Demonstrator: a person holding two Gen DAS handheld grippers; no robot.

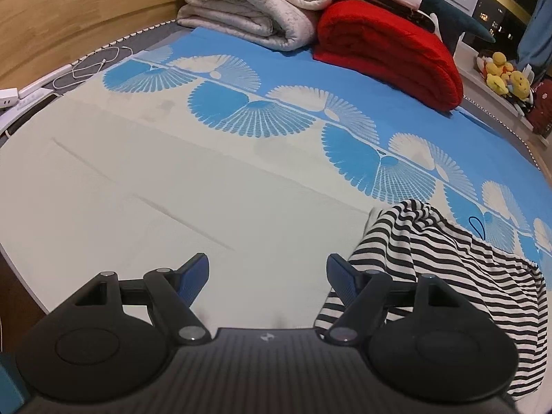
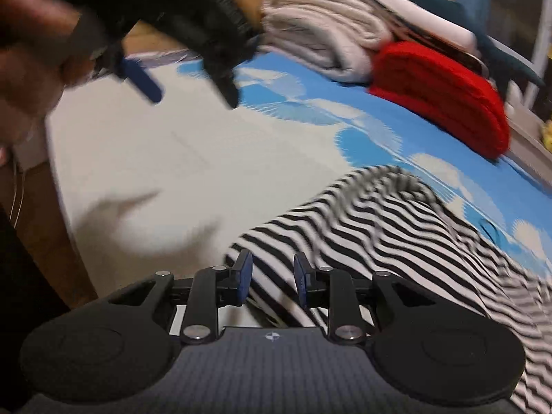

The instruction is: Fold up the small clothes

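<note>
Striped garment, crumpled on the bed by the blue-patterned sheet border; left claw gaping and empty beside it; right claw half-parted above its stripes, gripping nothing.

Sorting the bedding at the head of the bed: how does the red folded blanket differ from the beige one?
The red blanket is a single bright fold; the beige blanket is pale, stacked higher in several rolls. Red lies nearer the window, beige against the wooden headboard. Both are folded.
</note>
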